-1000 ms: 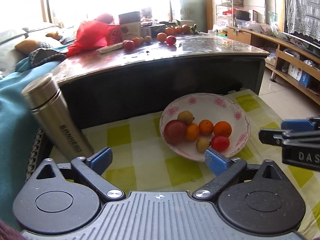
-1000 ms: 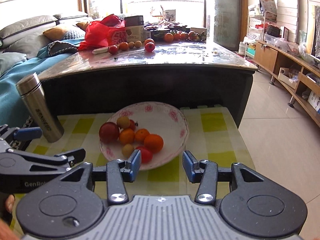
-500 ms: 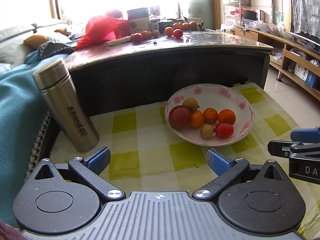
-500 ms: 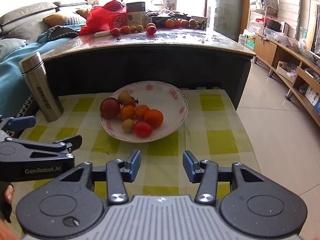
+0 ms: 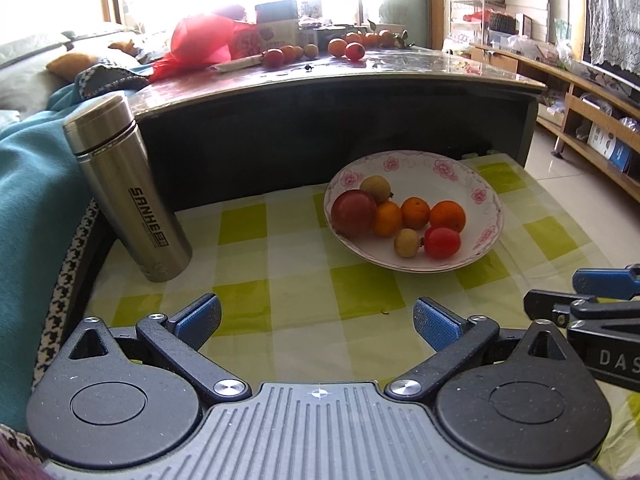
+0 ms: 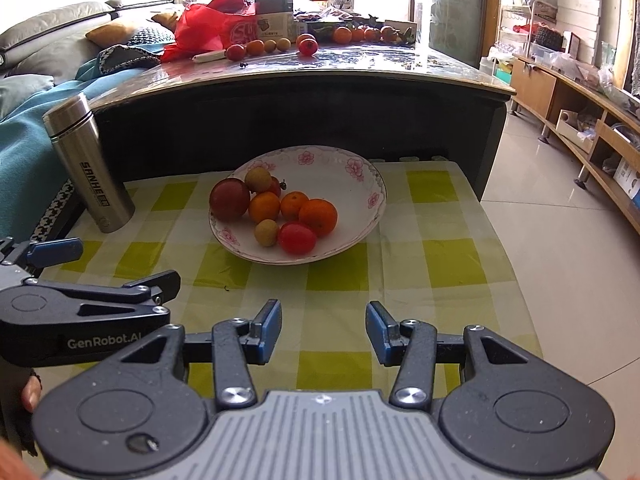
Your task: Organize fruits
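While both our grippers hang low over the near end of the checked cloth (image 6: 452, 256), neither holds anything. Our left gripper (image 5: 317, 322) has its jaws spread wide, with bare cloth between the blue pads (image 5: 199, 316). Our right gripper (image 6: 322, 330) is also parted, less widely, and empty.

We see the bowl (image 6: 352, 168) on the cloth beyond both grippers, well apart from them, close to the dark table (image 6: 304, 120). It holds a big dark red fruit (image 6: 229, 199) at its left, three oranges (image 6: 318, 217) in the middle, a red tomato (image 6: 297, 237) on the near side, and two small tan fruits, one far (image 6: 258, 179) and one near (image 6: 267, 232). They touch in a cluster toward the bowl's left half; the right half is bare.

A steel flask (image 5: 128, 192) stands on the cloth at far left, apart from the bowl.

More fruit (image 6: 307, 46) lies on the tabletop beyond, beside a red bag (image 6: 208, 26) and boxes (image 6: 274, 14).
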{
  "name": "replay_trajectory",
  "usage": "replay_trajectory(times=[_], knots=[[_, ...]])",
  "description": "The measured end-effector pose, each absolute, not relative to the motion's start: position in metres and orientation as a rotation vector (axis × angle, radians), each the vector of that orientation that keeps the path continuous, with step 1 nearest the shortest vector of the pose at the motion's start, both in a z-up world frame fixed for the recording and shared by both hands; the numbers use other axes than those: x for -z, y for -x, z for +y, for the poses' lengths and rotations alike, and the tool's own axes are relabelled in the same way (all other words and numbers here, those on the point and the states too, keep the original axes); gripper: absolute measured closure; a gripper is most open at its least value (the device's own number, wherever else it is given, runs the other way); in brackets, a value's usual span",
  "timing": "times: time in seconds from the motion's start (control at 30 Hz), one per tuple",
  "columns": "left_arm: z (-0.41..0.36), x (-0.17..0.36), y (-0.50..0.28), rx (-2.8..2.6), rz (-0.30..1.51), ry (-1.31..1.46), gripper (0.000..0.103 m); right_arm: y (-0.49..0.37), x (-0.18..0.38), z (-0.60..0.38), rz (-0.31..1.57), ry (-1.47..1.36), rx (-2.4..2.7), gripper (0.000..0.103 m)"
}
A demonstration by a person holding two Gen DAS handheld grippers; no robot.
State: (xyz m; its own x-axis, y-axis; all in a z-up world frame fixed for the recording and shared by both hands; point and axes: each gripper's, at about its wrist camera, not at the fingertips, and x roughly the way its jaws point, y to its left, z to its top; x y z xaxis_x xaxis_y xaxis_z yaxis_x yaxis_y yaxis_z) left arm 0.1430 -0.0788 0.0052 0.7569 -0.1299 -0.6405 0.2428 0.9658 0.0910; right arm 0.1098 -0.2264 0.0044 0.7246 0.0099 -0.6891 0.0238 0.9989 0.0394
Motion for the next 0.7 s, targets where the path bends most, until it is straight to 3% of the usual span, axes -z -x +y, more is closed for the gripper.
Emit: replay_trajectory(times=[0.7], knots=[[-0.075,-0.011,-0.112,0.231,0.683,-0.154,0.000,-0.080,-0.014,-0.224,0.749,-0.093,0.009,0.052]])
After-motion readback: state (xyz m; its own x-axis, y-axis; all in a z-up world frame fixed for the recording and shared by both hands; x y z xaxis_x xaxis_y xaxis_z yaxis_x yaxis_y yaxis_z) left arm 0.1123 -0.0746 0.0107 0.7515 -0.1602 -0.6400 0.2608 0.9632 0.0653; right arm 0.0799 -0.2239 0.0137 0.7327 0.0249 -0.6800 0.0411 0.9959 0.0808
